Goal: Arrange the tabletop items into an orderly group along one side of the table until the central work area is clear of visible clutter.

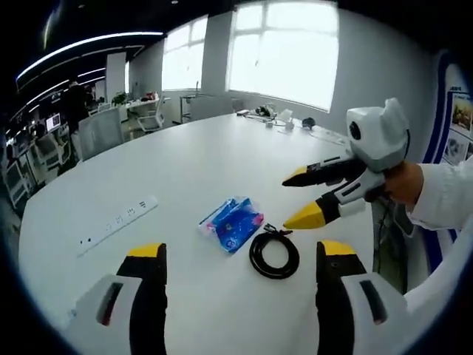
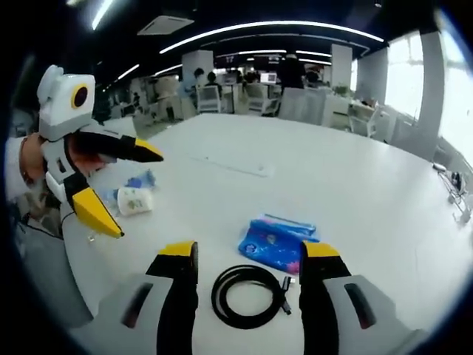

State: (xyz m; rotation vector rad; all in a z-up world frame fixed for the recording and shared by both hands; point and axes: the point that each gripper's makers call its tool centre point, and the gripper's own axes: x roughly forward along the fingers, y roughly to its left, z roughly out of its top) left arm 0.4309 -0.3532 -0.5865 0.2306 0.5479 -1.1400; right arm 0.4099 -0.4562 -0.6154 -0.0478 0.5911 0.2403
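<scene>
Cable (image 1: 274, 254) serves as the landmark: a black coil lying flat on the white table (image 1: 222, 170), with its plug end toward the blue packet (image 1: 233, 223), which lies just beside it, almost touching.

In the left gripper view the left gripper (image 1: 240, 270) hovers on the near side of the cable, its yellow-tipped jaws spread wide and holding nothing. Beyond the cable, the right gripper (image 1: 301, 196) comes in from the right in a person's hand (image 1: 403, 183), jaws parted and empty, its lower tip close above the coil. A white power strip (image 1: 118, 223) lies well apart from the cable, to its left.

In the right gripper view the cable (image 2: 250, 296) sits between the right gripper's (image 2: 247, 259) open jaws, with the packet (image 2: 277, 244) just beyond. The left gripper (image 2: 133, 188), open, hangs left of the cable, near a small white pack (image 2: 134, 200) and a blue scrap (image 2: 140, 180).
</scene>
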